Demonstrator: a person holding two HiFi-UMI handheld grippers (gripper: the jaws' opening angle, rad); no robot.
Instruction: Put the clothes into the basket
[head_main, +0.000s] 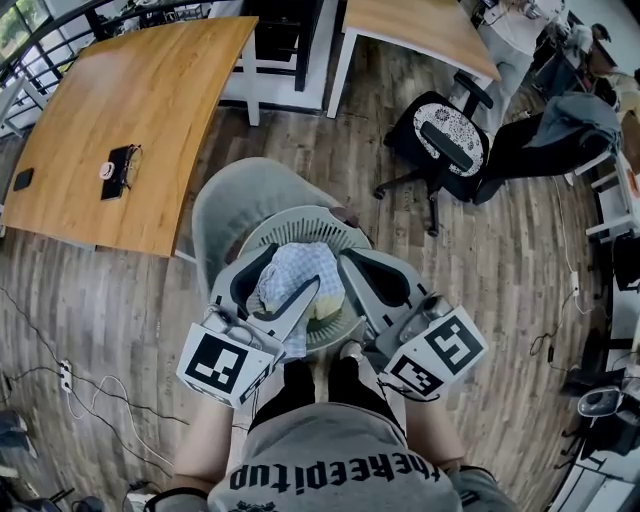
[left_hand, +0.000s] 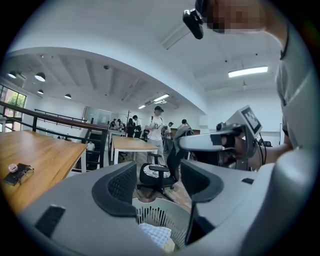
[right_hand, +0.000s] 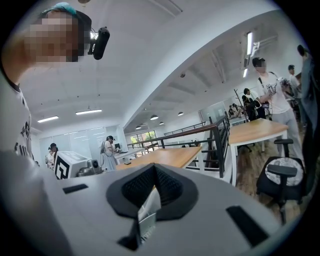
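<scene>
— Wood flooring is being shown all round; where is the basket (head_main: 300, 213) being carried?
— On a grey chair (head_main: 222, 200), with the checked clothes (head_main: 305, 265) being contained inside it.
— And the claws?
— The left claw (left_hand: 157, 175) is being held spread wide just above the clothes, with nothing being gripped. The right claw (right_hand: 153, 172) is being held clenched and empty.
</scene>
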